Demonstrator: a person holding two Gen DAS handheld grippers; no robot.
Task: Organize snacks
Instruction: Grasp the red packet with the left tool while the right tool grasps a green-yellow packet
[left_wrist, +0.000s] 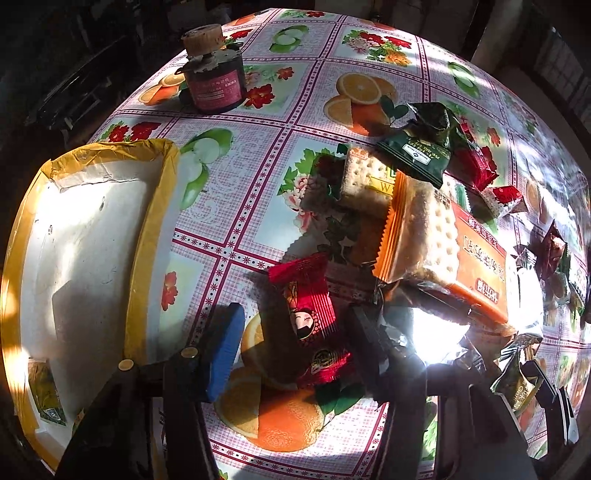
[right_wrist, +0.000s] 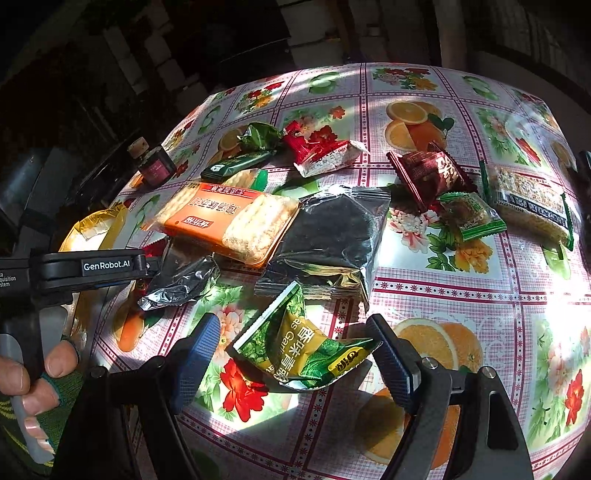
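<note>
Between the spread fingers of the right gripper (right_wrist: 293, 360) lies a crumpled green-and-yellow foil snack packet (right_wrist: 301, 350) on the fruit-print tablecloth (right_wrist: 461, 280), light, crinkly, likely slippery, best pinched across its puffed middle, while the left gripper (left_wrist: 295, 341) gapes around a red foil sweet wrapper (left_wrist: 314, 321)

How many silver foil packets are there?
2: a large silver packet right of the orange cracker pack, a small crumpled silver packet in front of it. Others possibly hidden.

Black claws (right_wrist: 295, 354) with ribbed blue pads (right_wrist: 195, 354), brass screws, white "GenRobot.AI" lettering; green-sleeved hand (right_wrist: 33, 384).
</note>
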